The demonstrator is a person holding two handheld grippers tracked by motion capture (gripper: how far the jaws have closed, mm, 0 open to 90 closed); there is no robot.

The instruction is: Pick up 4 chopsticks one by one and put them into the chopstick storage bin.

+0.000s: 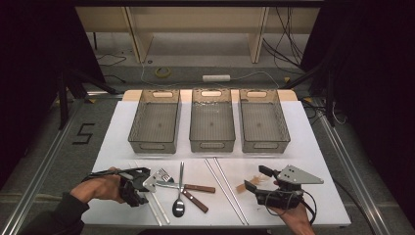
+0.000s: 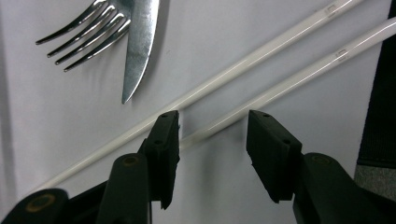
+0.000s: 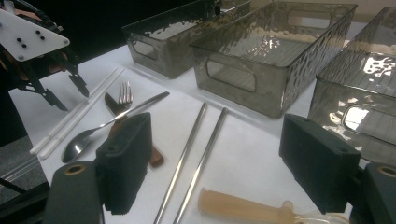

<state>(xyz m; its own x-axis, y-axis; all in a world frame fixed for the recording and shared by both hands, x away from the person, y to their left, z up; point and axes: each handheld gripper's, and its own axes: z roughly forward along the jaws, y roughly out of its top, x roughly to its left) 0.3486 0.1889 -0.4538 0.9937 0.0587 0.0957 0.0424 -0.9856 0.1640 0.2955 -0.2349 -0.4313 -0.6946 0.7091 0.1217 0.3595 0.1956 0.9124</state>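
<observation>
**Both tools open over the cutlery at the desk's near edge**

The white desk (image 1: 303, 147) carries three clear, dimpled plastic bins (image 1: 212, 126) in a row at its far side; everything else lies nearer than the bins. Two steel chopsticks (image 1: 226, 188) run side by side near the middle. Left of them lie two white chopsticks (image 2: 261, 79), a spoon (image 1: 178, 205), a wood-handled knife (image 1: 188, 187) and a fork (image 2: 86, 35).

The left tool (image 2: 212, 133) hovers with jaws wide, straddling one white chopstick; its own view shows the fork tines and knife tip crossing just beyond.

The right tool (image 3: 217, 161) is also wide open, holding nothing. Its view shows a pale translucent handle (image 3: 243, 207) lying between its jaws, beside the steel chopsticks.
</observation>
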